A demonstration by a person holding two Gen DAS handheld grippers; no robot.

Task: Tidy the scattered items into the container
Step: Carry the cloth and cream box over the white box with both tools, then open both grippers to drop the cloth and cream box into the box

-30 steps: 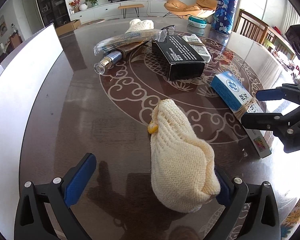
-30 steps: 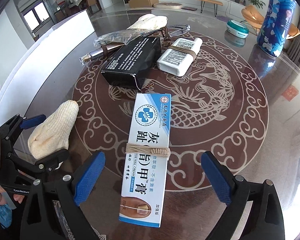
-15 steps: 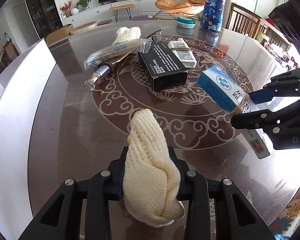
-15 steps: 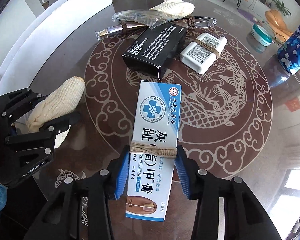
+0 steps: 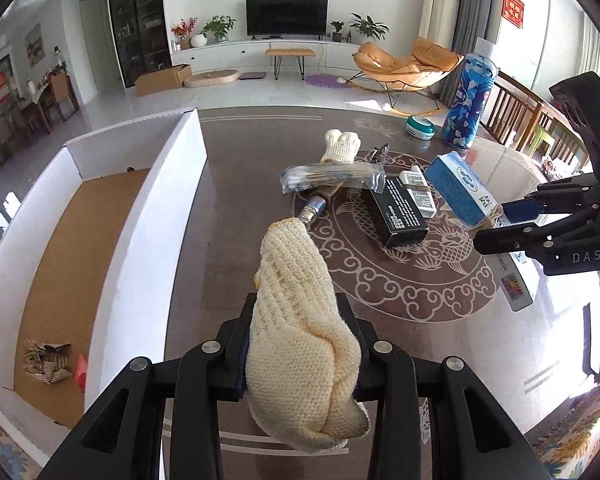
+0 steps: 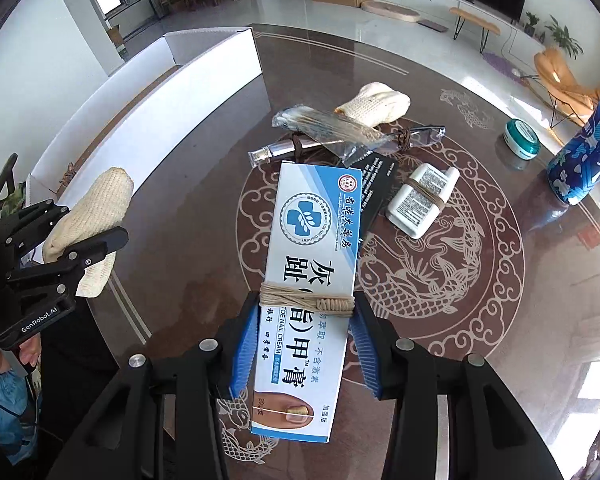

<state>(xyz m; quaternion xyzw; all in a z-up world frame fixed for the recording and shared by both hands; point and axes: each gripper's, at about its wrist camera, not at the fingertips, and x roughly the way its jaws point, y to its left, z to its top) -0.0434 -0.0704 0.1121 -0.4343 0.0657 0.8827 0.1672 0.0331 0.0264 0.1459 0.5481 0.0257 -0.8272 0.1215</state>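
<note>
My left gripper (image 5: pixel 298 344) is shut on a cream knitted glove (image 5: pixel 296 320) and holds it above the table, just right of the white cardboard box (image 5: pixel 140 232). My right gripper (image 6: pixel 306 344) is shut on a blue-and-white cream carton (image 6: pixel 312 264) tied with twine, lifted off the table. The carton also shows in the left wrist view (image 5: pixel 460 188). The glove in the left gripper shows in the right wrist view (image 6: pixel 96 208). The box (image 6: pixel 204 92) stands at the table's left, open at the top.
On the table lie a second knitted glove (image 6: pixel 376 106), a clear packet of sticks (image 6: pixel 324 124), a small bottle (image 6: pixel 276 152), glasses (image 6: pixel 420 134), a black carton (image 5: pixel 398 210) and a white bottle tied with twine (image 6: pixel 420 200). A blue canister (image 6: pixel 588 152) and teal tin (image 6: pixel 522 138) stand further back.
Both grippers closed on their objects, the left on the glove and the right on the carton, and lifted them off the table. The box has come into fuller view at left.
</note>
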